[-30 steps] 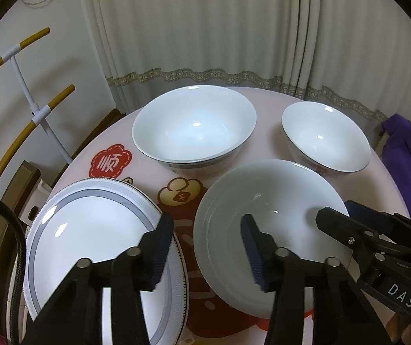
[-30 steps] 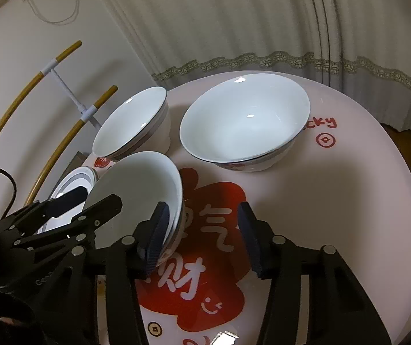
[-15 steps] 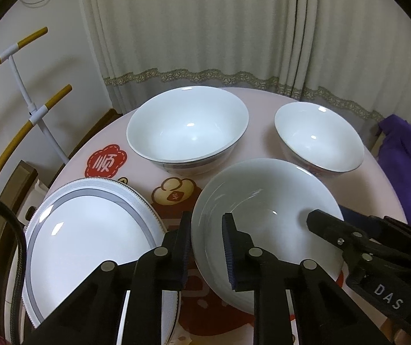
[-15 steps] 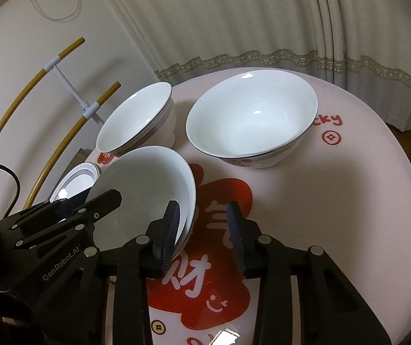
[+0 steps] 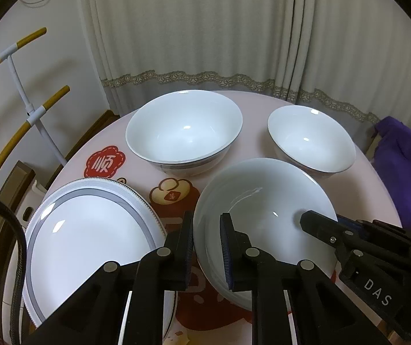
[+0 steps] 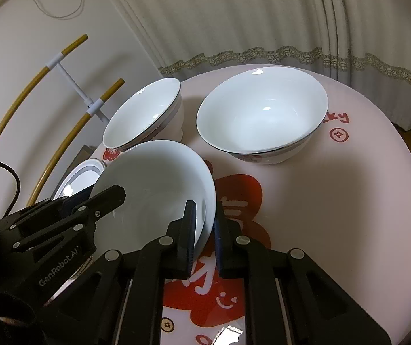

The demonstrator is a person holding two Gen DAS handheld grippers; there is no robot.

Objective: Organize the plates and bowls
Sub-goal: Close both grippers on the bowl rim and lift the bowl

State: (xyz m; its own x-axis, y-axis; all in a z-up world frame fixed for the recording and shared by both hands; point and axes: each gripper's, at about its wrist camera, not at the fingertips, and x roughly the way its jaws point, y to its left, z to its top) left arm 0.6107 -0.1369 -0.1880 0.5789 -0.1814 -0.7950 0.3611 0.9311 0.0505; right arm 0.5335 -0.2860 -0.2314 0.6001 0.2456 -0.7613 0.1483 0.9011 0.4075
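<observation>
A deep white plate [image 5: 263,201] sits near the front of the round pink table [image 5: 254,106]. My left gripper [image 5: 207,224] is closing tight on its left rim, with the pads pressing on it. My right gripper [image 6: 205,218] is closing on the opposite rim of the same deep plate [image 6: 153,189], gripping it from both sides. Behind it stand a large white bowl [image 5: 184,129] and a smaller white bowl [image 5: 310,141]. A flat plate with a grey band [image 5: 90,235] lies to the left. In the right wrist view the left gripper [image 6: 110,195] shows over the plate's far side.
Curtains hang close behind the table. A rack of yellow and white rods [image 5: 32,109] stands off the left edge. A purple cloth [image 5: 401,155] lies beyond the right edge. Red printed patches [image 6: 240,195] mark the tabletop. The right half of the table [image 6: 349,201] carries no dishes.
Both grippers went from wide open astride the deep plate's rims to closed on them. Neither hand has moved much, and the dishes stay where they were.
</observation>
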